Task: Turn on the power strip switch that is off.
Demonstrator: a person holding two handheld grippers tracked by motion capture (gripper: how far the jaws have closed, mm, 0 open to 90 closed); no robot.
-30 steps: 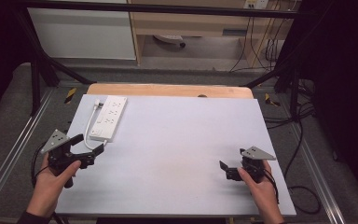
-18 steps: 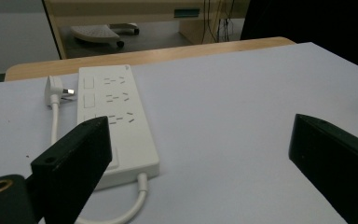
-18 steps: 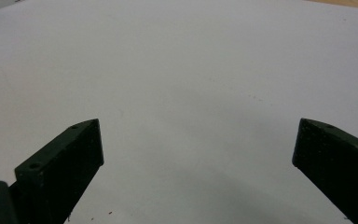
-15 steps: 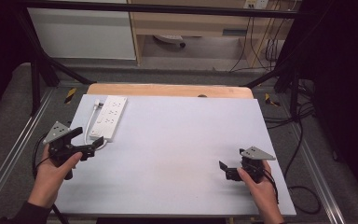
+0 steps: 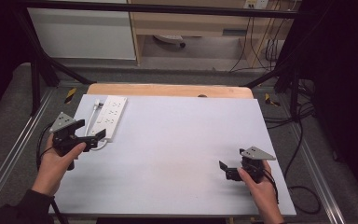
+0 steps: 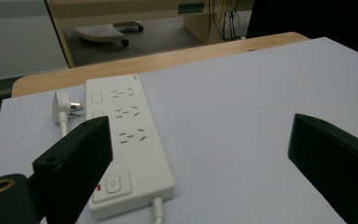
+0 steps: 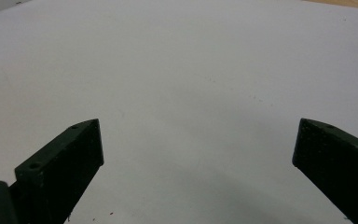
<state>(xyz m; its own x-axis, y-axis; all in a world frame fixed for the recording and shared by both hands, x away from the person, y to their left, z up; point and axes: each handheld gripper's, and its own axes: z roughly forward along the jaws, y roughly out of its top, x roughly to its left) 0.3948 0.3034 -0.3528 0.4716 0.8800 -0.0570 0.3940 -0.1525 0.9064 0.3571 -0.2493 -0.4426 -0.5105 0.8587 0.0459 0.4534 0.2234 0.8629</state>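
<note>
White power strip point(image 5: 108, 116) near left gripper point(image 6: 200, 154) — fingers spread, right gripper point(image 7: 198, 163) well apart — fingers spread.

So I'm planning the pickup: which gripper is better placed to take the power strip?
Left. The left gripper is open right beside the power strip; the right gripper sits across the table.

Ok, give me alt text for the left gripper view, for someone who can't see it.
A white power strip lies on a pale tabletop, seen between the open black jaws of the left gripper. Its white plug lies beside it at the far end, and its cable leaves the near end.
</note>
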